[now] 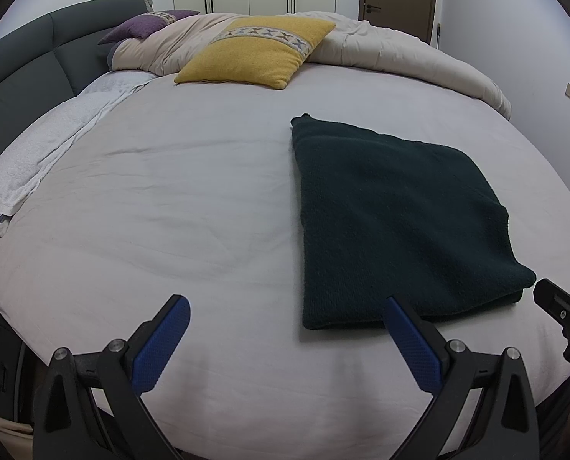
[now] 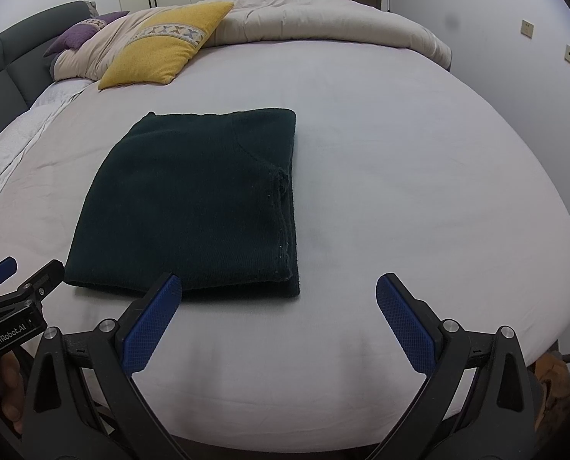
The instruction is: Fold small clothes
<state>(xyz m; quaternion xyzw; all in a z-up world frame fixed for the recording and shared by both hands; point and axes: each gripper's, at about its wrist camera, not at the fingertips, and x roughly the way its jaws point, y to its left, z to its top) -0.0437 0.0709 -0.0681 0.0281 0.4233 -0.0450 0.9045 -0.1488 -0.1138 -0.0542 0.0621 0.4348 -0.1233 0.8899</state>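
1. A dark green sweater [image 1: 392, 214] lies folded into a neat block on the bed [image 1: 170, 207], near the front edge.
2. The left tool [image 1: 287, 316] has its blue fingers wide apart. It holds nothing and sits low by the sweater's near left corner.
3. The right tool [image 2: 277, 293] has its fingers wide apart too. It holds nothing, just by the sweater's near right corner.
4. A yellow pillow [image 1: 258, 51] and a purple pillow [image 1: 143, 25] rest far back by a rumpled blanket [image 1: 400, 53].

Sweater's [image 2: 193, 199] inner folded layers hidden — headboard [image 1: 24, 65] cut off at frame edge.
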